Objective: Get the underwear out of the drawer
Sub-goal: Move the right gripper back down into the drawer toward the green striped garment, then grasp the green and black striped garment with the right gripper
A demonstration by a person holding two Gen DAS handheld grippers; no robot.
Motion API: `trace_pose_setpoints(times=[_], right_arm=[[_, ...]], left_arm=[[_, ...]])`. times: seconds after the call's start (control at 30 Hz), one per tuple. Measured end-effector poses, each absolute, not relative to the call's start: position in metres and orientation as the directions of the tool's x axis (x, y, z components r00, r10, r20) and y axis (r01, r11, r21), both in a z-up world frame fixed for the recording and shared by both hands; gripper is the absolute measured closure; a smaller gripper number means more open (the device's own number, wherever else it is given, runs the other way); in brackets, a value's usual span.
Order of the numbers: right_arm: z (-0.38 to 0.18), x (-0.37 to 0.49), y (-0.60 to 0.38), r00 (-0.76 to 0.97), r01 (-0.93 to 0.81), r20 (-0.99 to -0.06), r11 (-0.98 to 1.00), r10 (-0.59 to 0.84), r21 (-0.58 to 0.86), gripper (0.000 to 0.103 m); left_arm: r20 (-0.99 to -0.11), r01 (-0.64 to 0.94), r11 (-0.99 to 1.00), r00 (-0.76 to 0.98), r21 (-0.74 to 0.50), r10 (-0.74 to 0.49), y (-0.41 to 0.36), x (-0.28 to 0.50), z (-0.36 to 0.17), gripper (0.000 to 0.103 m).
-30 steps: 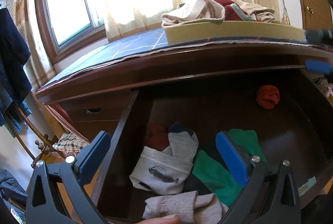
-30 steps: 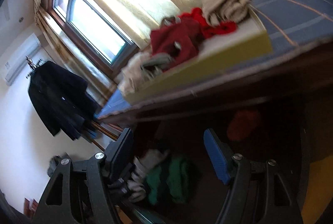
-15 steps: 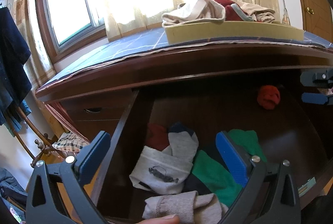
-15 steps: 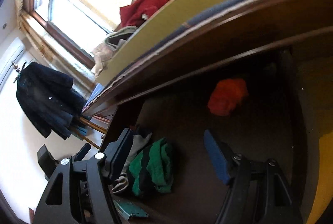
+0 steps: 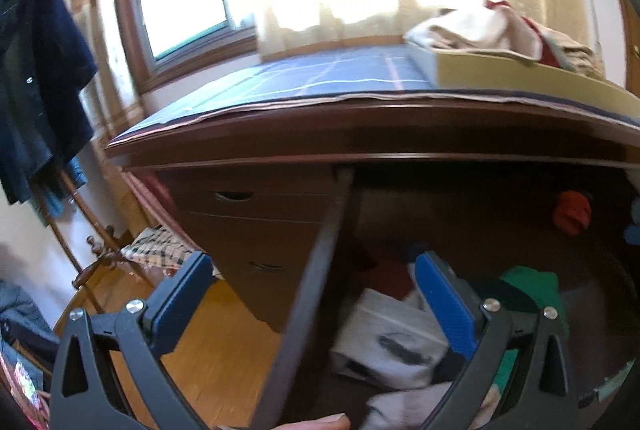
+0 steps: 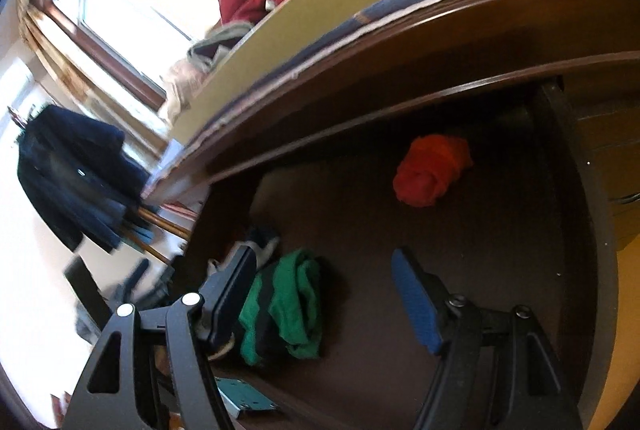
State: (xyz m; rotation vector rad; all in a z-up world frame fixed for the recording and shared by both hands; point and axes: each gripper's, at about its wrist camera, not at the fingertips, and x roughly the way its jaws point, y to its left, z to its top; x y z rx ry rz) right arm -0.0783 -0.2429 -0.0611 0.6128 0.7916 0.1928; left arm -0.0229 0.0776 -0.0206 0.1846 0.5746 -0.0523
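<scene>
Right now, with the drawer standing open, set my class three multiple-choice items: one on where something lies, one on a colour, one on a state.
1. Where does the orange-red bundle lie?
A. alone near the drawer's back
B. on the dresser top
C. on the floor

2. What colour is the garment lying nearest the right gripper?
A. yellow
B. green with dark stripes
C. pink

3. How do the right gripper's fingers stand?
A. shut on a sock
B. shut on nothing
C. apart, holding nothing

Answers: 1 A, it sits apart from the pile, under the dresser's edge. 2 B, green cloth shows beside the left finger. 3 C, bare drawer floor shows between the fingers.
</scene>
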Motion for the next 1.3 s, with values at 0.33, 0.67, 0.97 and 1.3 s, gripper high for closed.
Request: trace_pose_setpoints(times=[0.33, 0.67, 0.97, 1.3], right_arm=[[-0.079, -0.064, -0.188, 0.523, 0.016, -0.713, 0.830, 0.468, 0.557, 0.031], [-0.106, -0.019, -0.151, 0.302, 0.061, -0.782, 0.807, 0.546, 0.587, 0.031], [-0.113, 0.007, -0.106, 0.187, 0.017, -0.892, 0.907, 0.411, 0.421, 0.031], [-0.111, 0.016, -0.076, 0.162, -0.123, -0.953, 0.963, 0.257, 0.238, 0.036]], left_arm=[[-0.541, 0.106, 0.984, 0.841, 0.145, -0.011, 0.079, -0.024, -0.025, 0.000], [-0.545, 0.101, 0.986, 0.838, 0.135, -0.011, 0.081, -0.024, -0.024, 0.000], [-0.530, 0.100, 0.985, 0.848, 0.142, -0.009, 0.078, -0.028, -0.026, 0.000], [-0.521, 0.099, 0.985, 0.853, 0.142, -0.011, 0.077, -0.031, -0.025, 0.000]])
